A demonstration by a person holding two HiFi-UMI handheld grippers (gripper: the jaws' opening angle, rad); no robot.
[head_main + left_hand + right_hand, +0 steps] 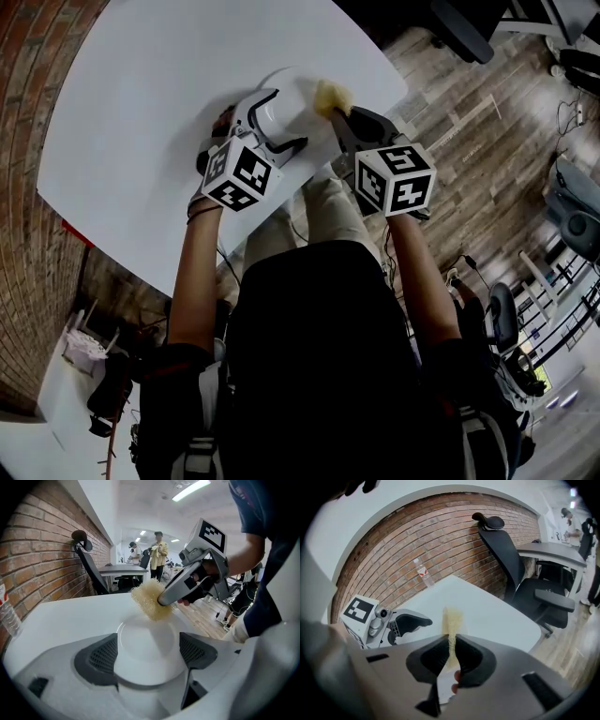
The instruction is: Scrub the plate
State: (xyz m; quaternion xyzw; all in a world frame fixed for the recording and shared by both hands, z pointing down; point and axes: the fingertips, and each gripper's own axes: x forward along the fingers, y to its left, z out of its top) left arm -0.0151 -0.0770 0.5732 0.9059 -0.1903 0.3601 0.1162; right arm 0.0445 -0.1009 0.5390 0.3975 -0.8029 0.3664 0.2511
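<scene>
The left gripper [275,114] has its jaws set wide, one on each side of the near part of the white plate [146,641]. Both pads seem pressed to the rim, so it is clamping the plate flat on the desk [141,112]. My reading is that this hold keeps the plate from sliding or spinning under rubbing.

The right gripper [451,656] is closed tight on a yellow mesh scouring sponge [451,620], pinched thin between its pads, with most of the sponge standing out past its fingertips. That leaves the free end to do the work while the jaws stay off the plate.

Seen from the left gripper, the sponge sits straight ahead and slightly right, apparently touching the plate's far rim. Scrubbing looks under way at that edge, with the centre nearer the left gripper still to cover.
</scene>
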